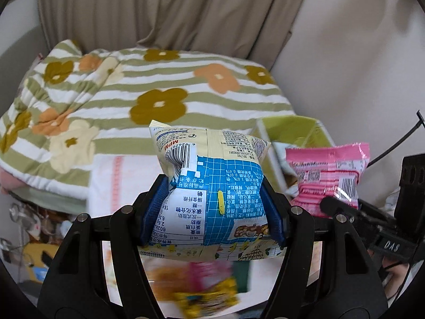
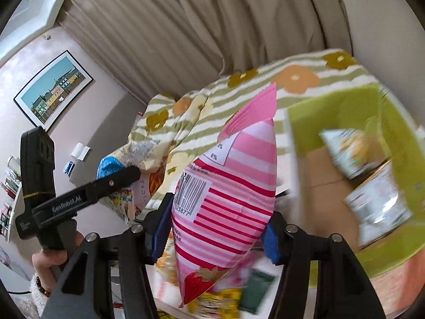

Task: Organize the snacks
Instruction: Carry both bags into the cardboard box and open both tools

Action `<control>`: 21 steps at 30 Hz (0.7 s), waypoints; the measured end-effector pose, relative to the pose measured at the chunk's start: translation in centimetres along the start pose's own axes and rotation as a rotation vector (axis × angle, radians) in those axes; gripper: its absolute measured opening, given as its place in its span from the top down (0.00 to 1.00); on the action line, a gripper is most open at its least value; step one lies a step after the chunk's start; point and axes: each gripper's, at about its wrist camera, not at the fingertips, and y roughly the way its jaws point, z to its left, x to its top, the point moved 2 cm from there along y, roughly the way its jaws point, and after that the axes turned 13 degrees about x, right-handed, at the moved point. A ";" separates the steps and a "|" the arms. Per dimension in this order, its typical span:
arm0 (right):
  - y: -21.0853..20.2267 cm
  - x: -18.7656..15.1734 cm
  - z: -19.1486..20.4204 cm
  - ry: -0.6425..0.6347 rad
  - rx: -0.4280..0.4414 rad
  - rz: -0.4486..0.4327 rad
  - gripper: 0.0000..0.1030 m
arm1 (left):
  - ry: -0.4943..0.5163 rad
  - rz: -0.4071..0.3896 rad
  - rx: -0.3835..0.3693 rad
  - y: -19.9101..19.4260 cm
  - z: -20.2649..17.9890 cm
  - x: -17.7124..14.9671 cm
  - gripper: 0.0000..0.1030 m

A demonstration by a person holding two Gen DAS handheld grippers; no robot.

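A striped quilt with flower print (image 1: pixel 148 90) lies bunched on the bed, green and white bands with mustard, orange and cream blossoms. Behind it hang beige curtains (image 1: pixel 159 10), reaching down to touch the quilt's far edge. A framed picture of coloured houses (image 2: pixel 53 90) hangs on the pale wall (image 2: pixel 106 122) left of the curtains.

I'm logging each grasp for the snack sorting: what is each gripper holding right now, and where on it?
The left gripper pinches the blue-and-cream snack bag across its middle. The right gripper squeezes the pink striped snack bag across its lower half.
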 end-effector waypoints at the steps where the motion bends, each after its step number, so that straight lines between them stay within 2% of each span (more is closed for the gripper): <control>1: -1.0 0.5 -0.7 -0.009 -0.006 -0.005 0.48 | -0.001 -0.007 -0.007 -0.1 -1.9 0.0 0.38; 7: -6.5 2.7 -6.3 -0.029 -0.046 -0.013 0.48 | 0.005 -0.007 -0.041 0.7 -10.5 0.2 0.38; 12: -8.6 4.3 -10.6 -0.023 -0.087 0.001 0.48 | 0.025 0.033 -0.036 2.8 -16.0 0.2 0.38; 16: -8.9 5.4 -13.4 -0.014 -0.122 0.017 0.48 | 0.059 0.062 -0.027 4.9 -18.6 0.4 0.38; 21: -8.7 6.2 -15.4 -0.059 -0.216 0.045 0.48 | 0.125 0.111 0.004 8.9 -20.9 0.8 0.38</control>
